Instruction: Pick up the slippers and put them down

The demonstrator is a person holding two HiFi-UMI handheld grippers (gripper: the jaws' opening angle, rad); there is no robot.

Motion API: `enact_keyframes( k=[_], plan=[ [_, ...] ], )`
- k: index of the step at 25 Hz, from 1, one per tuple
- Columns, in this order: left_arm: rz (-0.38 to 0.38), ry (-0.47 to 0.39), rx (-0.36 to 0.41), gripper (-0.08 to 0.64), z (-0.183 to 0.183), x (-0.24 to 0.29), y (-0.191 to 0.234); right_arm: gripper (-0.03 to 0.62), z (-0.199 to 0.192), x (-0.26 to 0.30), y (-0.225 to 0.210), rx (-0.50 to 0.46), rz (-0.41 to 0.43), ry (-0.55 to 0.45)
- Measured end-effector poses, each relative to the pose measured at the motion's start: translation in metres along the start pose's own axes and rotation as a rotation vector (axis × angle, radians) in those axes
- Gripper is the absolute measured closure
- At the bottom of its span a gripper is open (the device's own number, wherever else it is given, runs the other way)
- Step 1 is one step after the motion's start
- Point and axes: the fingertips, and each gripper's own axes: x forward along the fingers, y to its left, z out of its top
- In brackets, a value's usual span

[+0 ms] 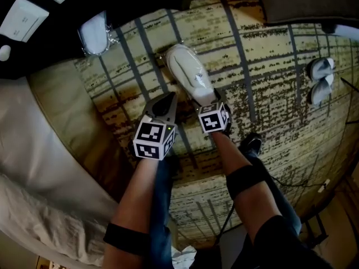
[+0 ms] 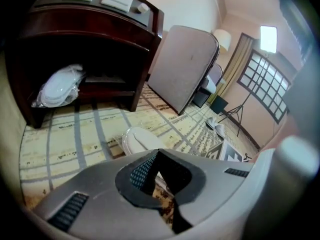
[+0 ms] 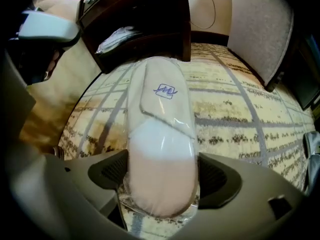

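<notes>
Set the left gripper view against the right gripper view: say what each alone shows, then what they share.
Left only: the left claw, shut and empty, a tripod and a lit window. Right only: the right claw shut on the heel of the wrapped slipper, and its blue logo. Both: that slipper, the dark nightstand, the patterned carpet.

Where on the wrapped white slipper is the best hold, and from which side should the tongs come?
Grip the wrapped slipper at its heel end, across the width, coming in from behind the heel. It is long and flat, and there it is narrow enough to fit between the jaws; the right tongs clamp it so.
</notes>
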Motion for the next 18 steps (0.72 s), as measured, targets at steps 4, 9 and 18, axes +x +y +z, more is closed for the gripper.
enact_keyframes(
  k=[4,9,18],
  plan=[
    [0.009,-0.008,-0.011,0.560,-0.002,-0.004,0.006,0.179,0.002,-0.002,0.001,-0.011,0.000,-0.005],
    [0.007,-0.011,-0.014,0.560,-0.002,-0.009,0.004,0.185,0.005,-0.010,0.001,-0.011,-0.008,-0.018],
    [0.024,-0.020,-0.048,0.560,-0.005,-0.027,0.008,0.353,0.015,-0.028,-0.003,0.000,0.015,-0.038]
  ],
)
